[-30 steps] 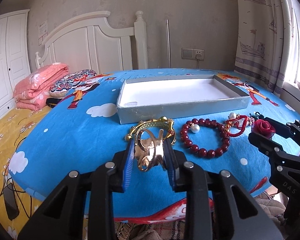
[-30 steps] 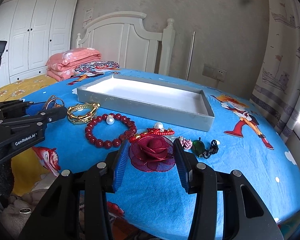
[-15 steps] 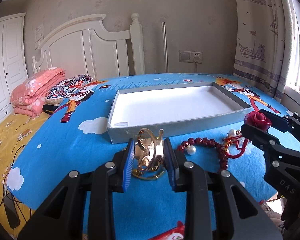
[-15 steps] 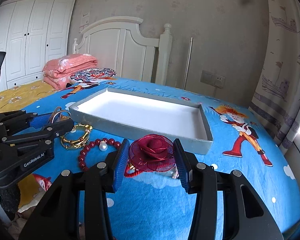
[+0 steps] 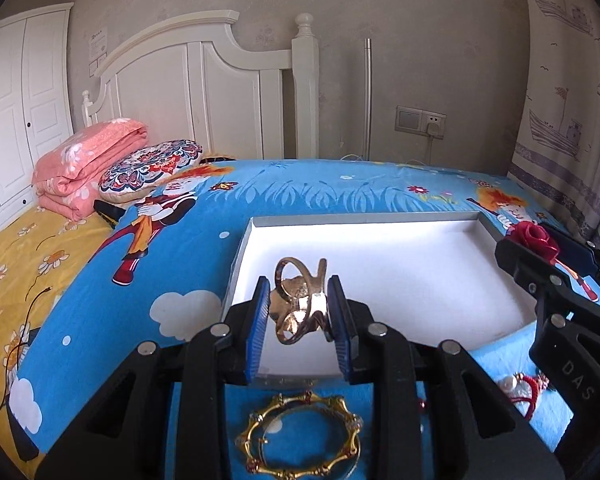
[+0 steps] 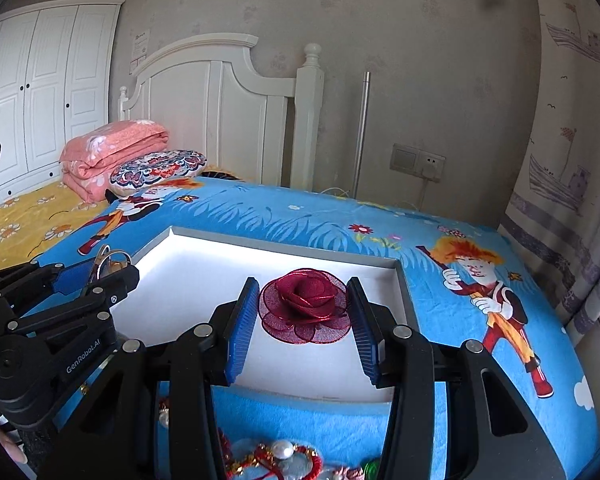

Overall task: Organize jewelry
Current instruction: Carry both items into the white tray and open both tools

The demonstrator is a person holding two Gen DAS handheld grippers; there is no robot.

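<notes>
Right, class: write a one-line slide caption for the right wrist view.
Right claw holds a red fabric rose over the white tray, left claw alongside with a gold piece.

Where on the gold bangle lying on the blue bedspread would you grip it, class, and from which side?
Grip the gold bangle across one arc of its rim, coming from above. It lies flat on the bedspread with its centre open, so one finger can drop inside the ring and one outside.

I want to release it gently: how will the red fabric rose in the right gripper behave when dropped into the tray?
The red fabric rose looks like thin gauze, so it is probably very light. Its flat petal skirt suggests it will settle, not roll, in the tray. The petals may crush easily.
</notes>
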